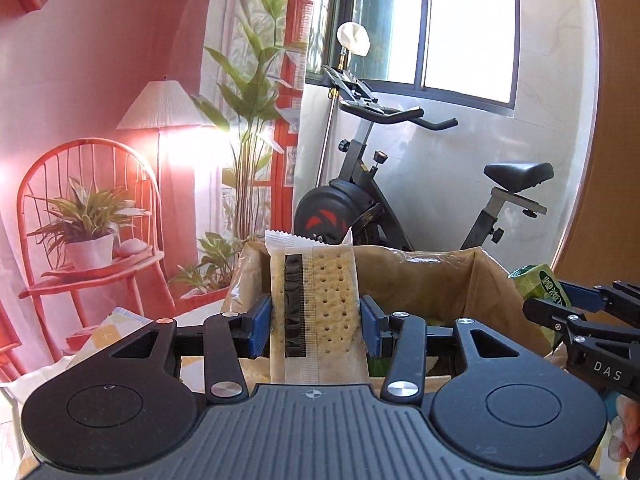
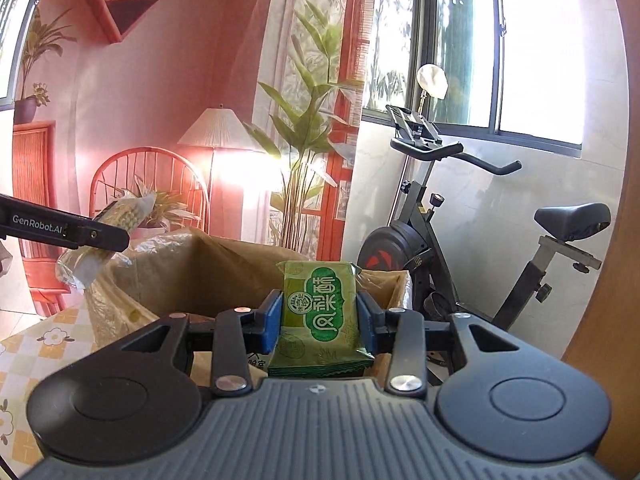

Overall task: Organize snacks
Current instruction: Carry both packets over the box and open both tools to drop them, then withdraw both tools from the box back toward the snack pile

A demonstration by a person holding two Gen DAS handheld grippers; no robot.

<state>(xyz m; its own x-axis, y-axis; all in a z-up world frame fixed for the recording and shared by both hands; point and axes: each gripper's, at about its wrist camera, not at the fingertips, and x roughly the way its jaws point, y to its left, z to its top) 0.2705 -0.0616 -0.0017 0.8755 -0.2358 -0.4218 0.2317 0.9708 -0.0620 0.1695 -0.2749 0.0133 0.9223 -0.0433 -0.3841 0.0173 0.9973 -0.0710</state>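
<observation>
My left gripper [image 1: 316, 326] is shut on a clear-wrapped cracker packet [image 1: 320, 312], held upright above the near rim of an open brown cardboard box [image 1: 432, 280]. My right gripper [image 2: 318, 322] is shut on a green snack packet [image 2: 320, 312] with white Chinese lettering, held over the same box [image 2: 208, 276]. The right gripper with its green packet [image 1: 544, 284] shows at the right edge of the left wrist view. The left gripper with the cracker packet [image 2: 120, 216] shows at the left of the right wrist view. The box's inside is mostly hidden.
The box stands on a table with a yellow and white flowered cloth [image 2: 36, 344]. Behind it stands a black exercise bike [image 2: 440, 232] under a window. A printed backdrop with a red chair, lamp and plants [image 1: 168, 160] hangs at the left.
</observation>
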